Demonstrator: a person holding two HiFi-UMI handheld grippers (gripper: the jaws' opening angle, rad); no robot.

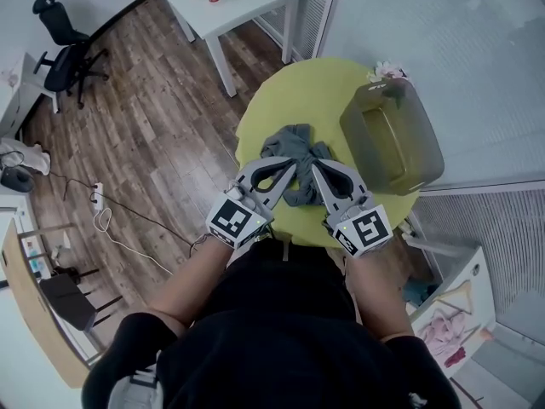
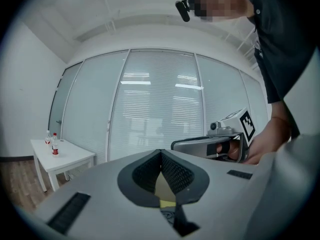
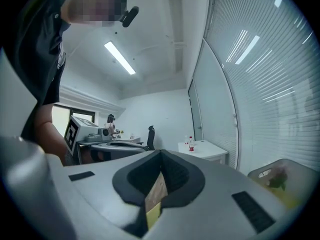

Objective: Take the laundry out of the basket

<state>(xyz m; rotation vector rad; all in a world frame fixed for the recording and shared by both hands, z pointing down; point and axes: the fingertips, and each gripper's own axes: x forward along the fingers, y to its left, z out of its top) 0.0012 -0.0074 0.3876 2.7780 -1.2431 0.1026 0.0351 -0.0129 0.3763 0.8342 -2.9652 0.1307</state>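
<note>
The laundry (image 1: 294,139), a crumpled grey garment of soft folds, lies on the round yellow-green counter (image 1: 255,118), just left of the basket (image 1: 426,156) and outside it. My two grippers hide its near edge, so I cannot make out its full shape or what kind of garment it is. The basket is an olive, see-through plastic box with rounded corners. Something small and pinkish at its far rim is too blurred to name.

My left gripper (image 1: 288,169) and right gripper (image 1: 317,170) hang side by side above the near half of the counter, their tips close together over the cloth. The left one's ribbed black pads (image 2: 175,174) are pressed together with nothing between them, and so are the right one's pads (image 3: 175,171). My arms and dark shirt cover the counter's near edge. Farther off, a white table (image 1: 247,2) stands on the wood floor.
</note>
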